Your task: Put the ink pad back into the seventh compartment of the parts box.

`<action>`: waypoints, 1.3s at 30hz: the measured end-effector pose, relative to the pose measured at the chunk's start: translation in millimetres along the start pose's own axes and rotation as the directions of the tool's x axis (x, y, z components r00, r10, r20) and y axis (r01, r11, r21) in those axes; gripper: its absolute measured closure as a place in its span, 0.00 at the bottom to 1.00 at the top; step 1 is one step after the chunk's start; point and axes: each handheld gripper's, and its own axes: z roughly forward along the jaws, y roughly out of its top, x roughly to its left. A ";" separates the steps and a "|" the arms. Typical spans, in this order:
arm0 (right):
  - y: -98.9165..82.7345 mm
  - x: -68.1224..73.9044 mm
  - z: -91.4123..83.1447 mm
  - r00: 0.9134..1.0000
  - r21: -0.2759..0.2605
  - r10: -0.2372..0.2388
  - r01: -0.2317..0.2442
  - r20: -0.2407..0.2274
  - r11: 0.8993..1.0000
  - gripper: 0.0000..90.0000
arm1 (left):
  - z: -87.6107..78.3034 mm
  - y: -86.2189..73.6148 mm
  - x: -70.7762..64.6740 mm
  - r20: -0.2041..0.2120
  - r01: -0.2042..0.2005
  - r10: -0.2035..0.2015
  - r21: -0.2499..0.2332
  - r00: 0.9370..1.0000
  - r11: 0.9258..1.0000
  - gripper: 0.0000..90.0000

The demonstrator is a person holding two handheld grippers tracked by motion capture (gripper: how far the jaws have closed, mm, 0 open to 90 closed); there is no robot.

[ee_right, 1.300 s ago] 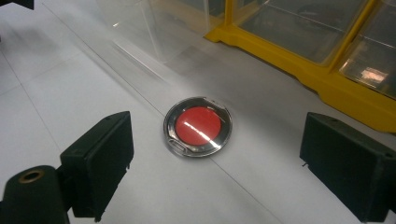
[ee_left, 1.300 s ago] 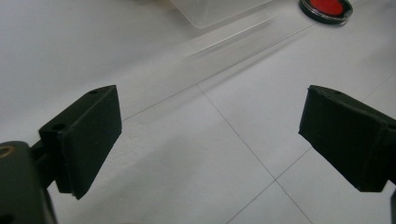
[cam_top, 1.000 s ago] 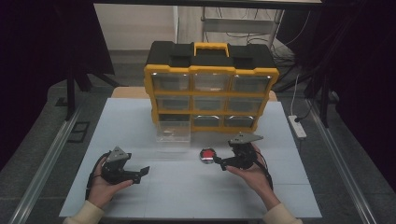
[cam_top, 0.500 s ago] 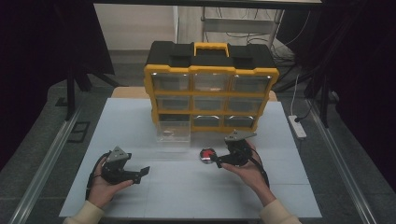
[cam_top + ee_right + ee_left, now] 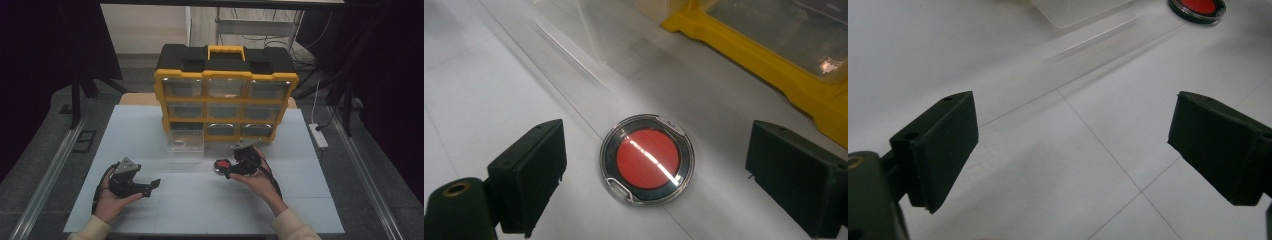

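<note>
Two spread jaws of my right gripper [image 5: 654, 175] straddle the round red disc in its clear flat case [image 5: 647, 159], which lies on the white table [image 5: 200, 200] near the clear pulled-out drawer [image 5: 186, 141]. It probably skids if one jaw touches first.

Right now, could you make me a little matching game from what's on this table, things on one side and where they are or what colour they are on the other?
Things:
1. disc
2. organizer
3. clear drawer
4. left gripper

Descriptions:
A. yellow and black, at the table's far side
B. pulled out, standing on the table in front of the organizer
C. red centre, lying flat between the right gripper's open jaws
D. open, near the table's front edge, holding nothing

Pairs: 1-C, 2-A, 3-B, 4-D
</note>
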 end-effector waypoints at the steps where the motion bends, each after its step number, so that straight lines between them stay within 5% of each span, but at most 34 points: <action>1: 0.7 0.0 1.7 1.000 0.004 -0.001 0.001 0.002 1.000 0.11 | -0.2 0.0 0.0 0.000 0.000 0.000 -0.001 1.000 1.000 0.08; 19: 9.8 -0.5 27.8 0.999 0.153 -0.023 0.019 0.023 0.988 0.09 | -0.4 -0.2 0.4 -0.006 0.006 -0.006 -0.005 1.000 1.000 0.08; 34: 7.8 2.8 46.2 0.997 0.272 -0.060 0.047 0.038 0.961 0.09 | -0.2 -0.2 0.1 -0.008 0.005 -0.005 -0.004 1.000 1.000 0.07; 39: 10.3 3.8 46.7 0.998 0.288 -0.061 0.053 0.021 0.956 0.16 | -0.3 -0.2 -0.1 -0.010 0.006 -0.006 -0.005 1.000 1.000 0.07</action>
